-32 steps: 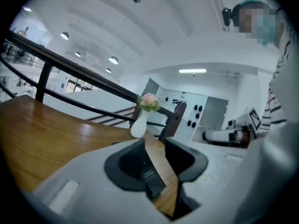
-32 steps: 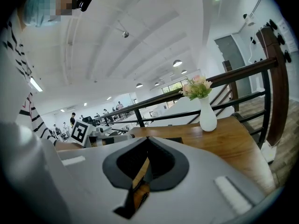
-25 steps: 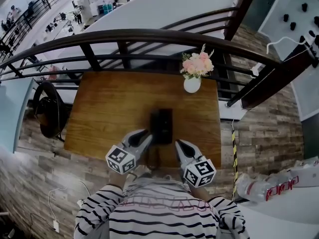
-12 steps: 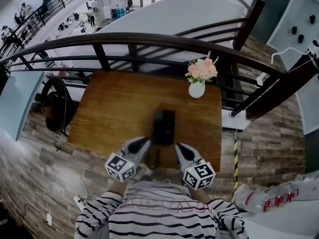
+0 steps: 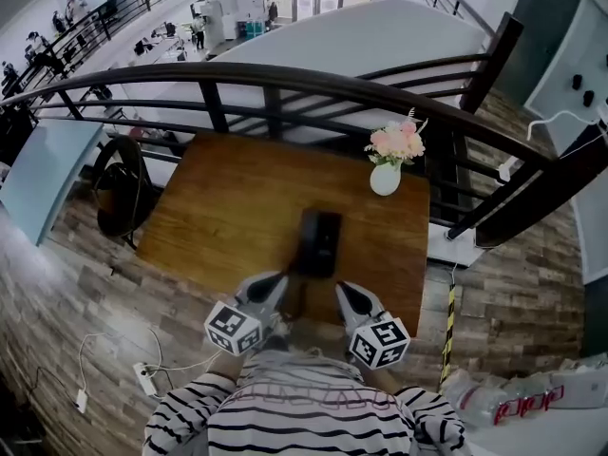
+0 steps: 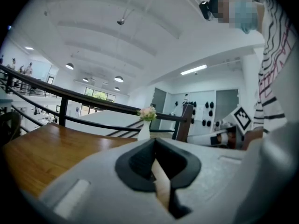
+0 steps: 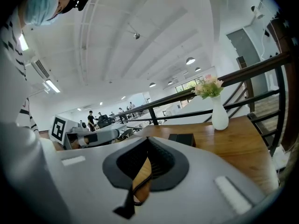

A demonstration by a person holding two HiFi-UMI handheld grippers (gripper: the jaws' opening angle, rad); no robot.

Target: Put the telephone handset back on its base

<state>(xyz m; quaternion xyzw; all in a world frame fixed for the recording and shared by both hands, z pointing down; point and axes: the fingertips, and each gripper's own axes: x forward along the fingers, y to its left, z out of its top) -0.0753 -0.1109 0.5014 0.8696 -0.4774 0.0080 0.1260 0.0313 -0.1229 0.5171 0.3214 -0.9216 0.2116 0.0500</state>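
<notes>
1. Two claws, both mine, show low in the head view, above my striped sleeves [image 5: 190, 411].
   - My left claw [image 5: 269, 288] sits left of centre and my right claw [image 5: 344, 294] right of centre. Both point up the frame over the near edge of the wooden table [image 5: 218, 217].
   - The telephone [image 5: 318, 243] lies on the table as one dark block at the middle of the frame. It is just beyond my two tips and between them, and it looks apart from both.
   - I cannot separate handset from base here.
   - A white vase of pink flowers [image 5: 385, 177] stands near the table's upper right corner. A dark railing [image 5: 285, 76] curves across the top.

2. In the left gripper view my left claw [image 6: 156, 162] fills the lower half.
   - Its jaws have just been closing and stand clenched, pad against pad, with nothing between them. Only a sliver of wood shows under the meeting point.
   - The table [image 6: 37, 148] runs off to the left, and the vase [image 6: 144, 130] stands at centre, above the pads.

3. In the right gripper view my right claw [image 7: 142, 164] is clenched too, and empty.
   - Its pads meet at the tip, with a narrow slit of table wood under them.
   - The telephone [image 7: 183, 139] lies flat on the table [image 7: 238, 148] just right of centre, beyond the claw and apart from it.
   - The vase [image 7: 219, 118] stands in the right of the frame, before the railing [image 7: 252, 64].
</notes>
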